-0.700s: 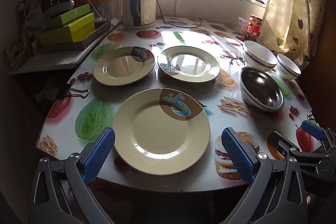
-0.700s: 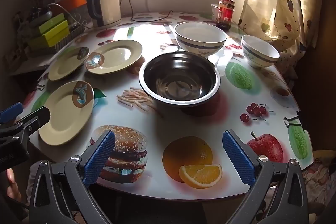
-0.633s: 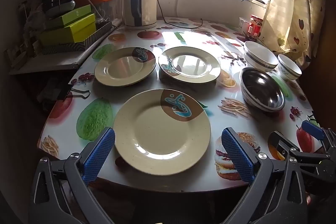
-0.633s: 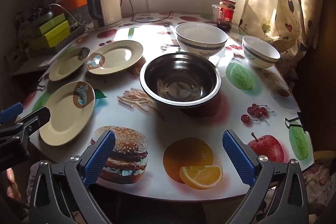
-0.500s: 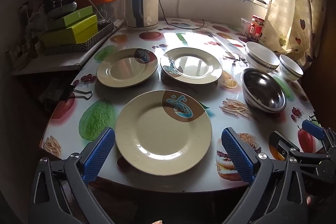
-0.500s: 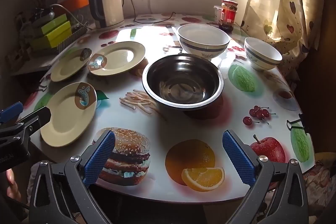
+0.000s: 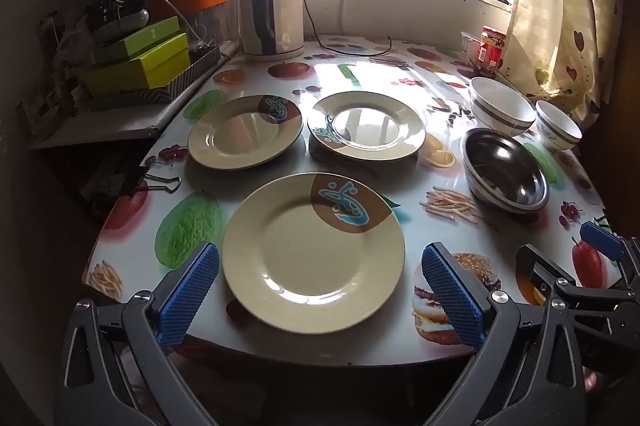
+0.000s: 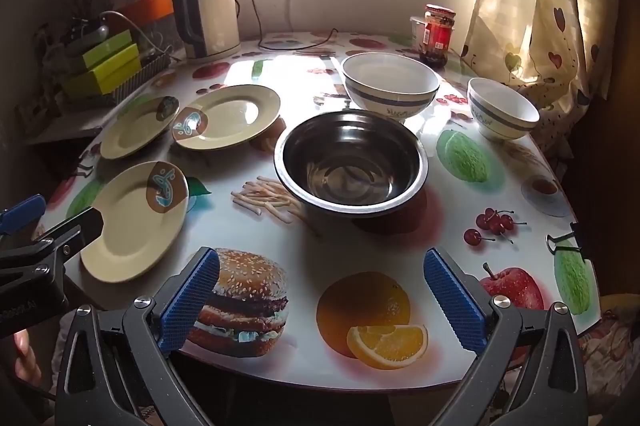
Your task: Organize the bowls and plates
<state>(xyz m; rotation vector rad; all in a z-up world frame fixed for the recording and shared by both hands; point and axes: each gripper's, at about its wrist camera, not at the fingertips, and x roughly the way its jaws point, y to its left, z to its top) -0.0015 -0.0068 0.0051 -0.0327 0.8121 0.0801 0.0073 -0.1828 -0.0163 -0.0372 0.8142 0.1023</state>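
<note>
Both wrist views have shifted slightly since the earlier frames: the table contents sit a little lower and closer, so both tools have edged forward. No dish has moved. The left gripper [image 7: 320, 290] hangs wide open, its blue pads flanking the near cream round plate with a brown-and-blue motif [image 7: 314, 252] without touching it. The right gripper [image 8: 320, 290] is also wide open and empty, above the printed tablecloth [image 8: 400, 226]. Two matching plates [image 7: 245, 131] [image 7: 366, 125] lie separately farther back. The stainless steel bowl [image 8: 351, 162], the large white ceramic bowl [image 8: 390, 86] and the small white bowl [image 8: 502, 114] stand apart on the right. Judged from this layout, nothing is stacked yet; the whole task remains.
</note>
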